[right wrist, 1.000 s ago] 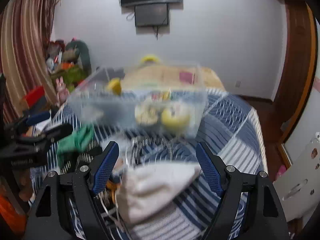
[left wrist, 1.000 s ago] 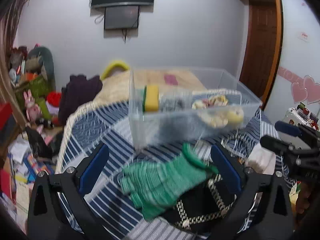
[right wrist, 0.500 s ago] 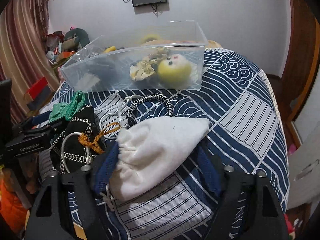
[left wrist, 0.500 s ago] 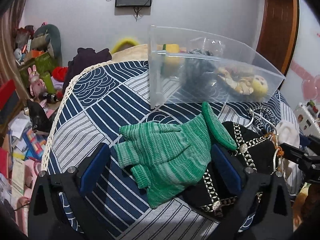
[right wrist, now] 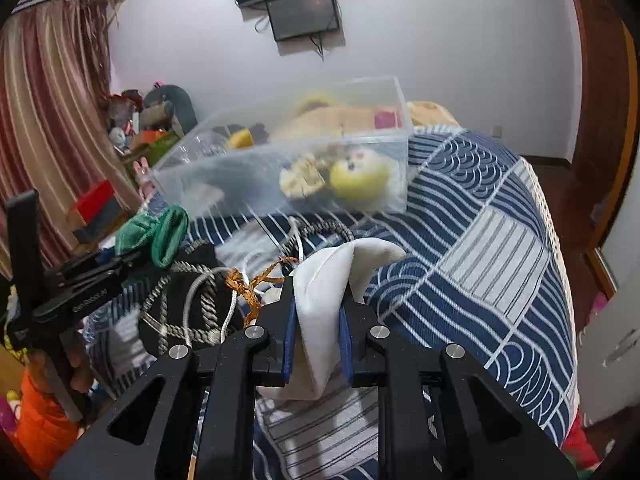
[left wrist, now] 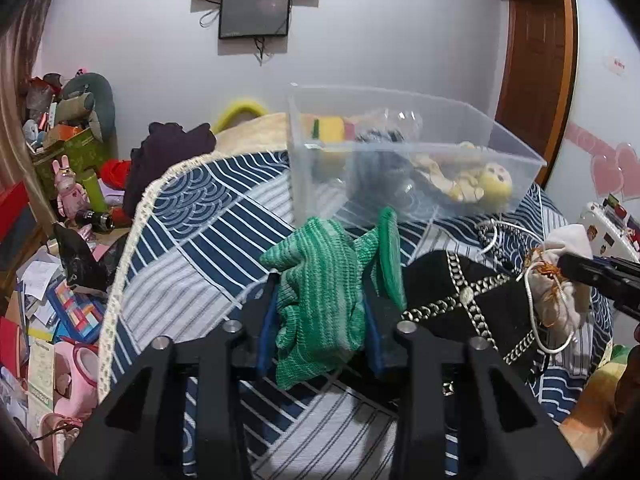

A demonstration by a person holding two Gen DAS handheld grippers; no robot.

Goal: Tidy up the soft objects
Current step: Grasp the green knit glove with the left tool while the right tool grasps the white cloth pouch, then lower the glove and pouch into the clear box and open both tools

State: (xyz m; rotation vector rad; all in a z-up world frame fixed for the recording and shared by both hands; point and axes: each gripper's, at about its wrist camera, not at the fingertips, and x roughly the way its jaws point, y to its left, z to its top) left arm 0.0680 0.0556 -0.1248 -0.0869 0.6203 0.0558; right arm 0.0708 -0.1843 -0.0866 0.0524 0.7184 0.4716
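Observation:
My left gripper (left wrist: 318,300) is shut on a green knit glove (left wrist: 320,280), which bunches up between the blue pads above the bed. My right gripper (right wrist: 318,300) is shut on a white cloth pouch (right wrist: 332,280) with white and orange cords. The glove also shows in the right wrist view (right wrist: 156,232), and the pouch in the left wrist view (left wrist: 568,252). A clear plastic bin (left wrist: 400,160) stands behind on the blue patterned bedspread (left wrist: 200,240). It holds a yellow plush doll (left wrist: 488,186), a yellow-green sponge (left wrist: 328,128) and dark items.
A black bag with silver chain trim (left wrist: 472,296) lies on the bed between the two grippers. A dark purple cloth (left wrist: 168,160) lies at the bed's far left. Toys, boxes and papers (left wrist: 60,240) clutter the floor on the left. A wooden door (left wrist: 532,60) is at right.
Both grippers have closed, the left on the green glove and the right on the white pouch. Both items are now bunched up and raised off the bedspread.

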